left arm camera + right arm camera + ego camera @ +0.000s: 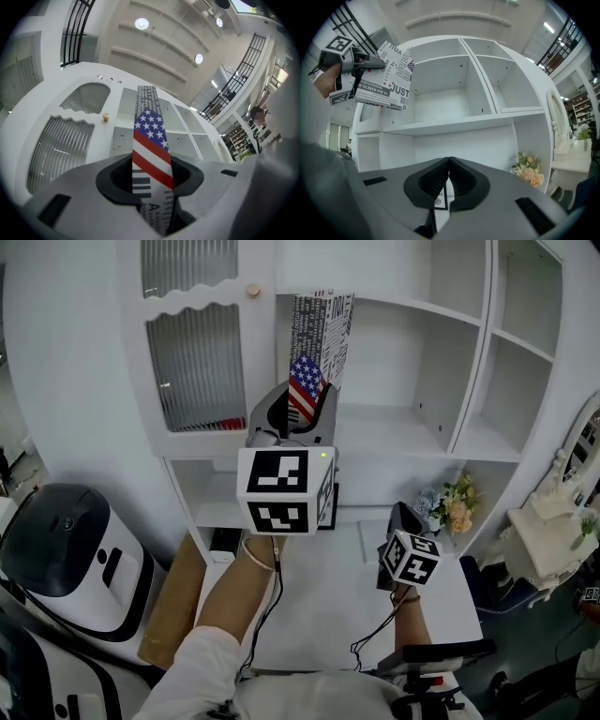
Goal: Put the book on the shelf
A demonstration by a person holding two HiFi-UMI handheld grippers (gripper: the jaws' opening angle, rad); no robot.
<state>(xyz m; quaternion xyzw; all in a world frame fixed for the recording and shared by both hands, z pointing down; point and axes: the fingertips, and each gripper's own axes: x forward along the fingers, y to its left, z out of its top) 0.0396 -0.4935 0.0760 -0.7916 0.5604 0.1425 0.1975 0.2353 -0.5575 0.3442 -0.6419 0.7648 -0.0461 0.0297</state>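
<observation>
White shelf (403,432) is faced by both grippers. The flag-printed book (317,343) is clamped upright at its lower end between the left gripper's (302,412) jaws and held in the air before the shelf. The right gripper's (448,164) jaws are pressed together on nothing.

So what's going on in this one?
A person holds a gripper in each hand in front of a white shelf unit. The left gripper has its jaws clamped on a book with a flag on its spine. The book is held upright in the air before an open compartment and is not yet set down on a board. The right gripper is lower, over the white table, with its jaws together and empty. Flowers stand off to the right.
</observation>
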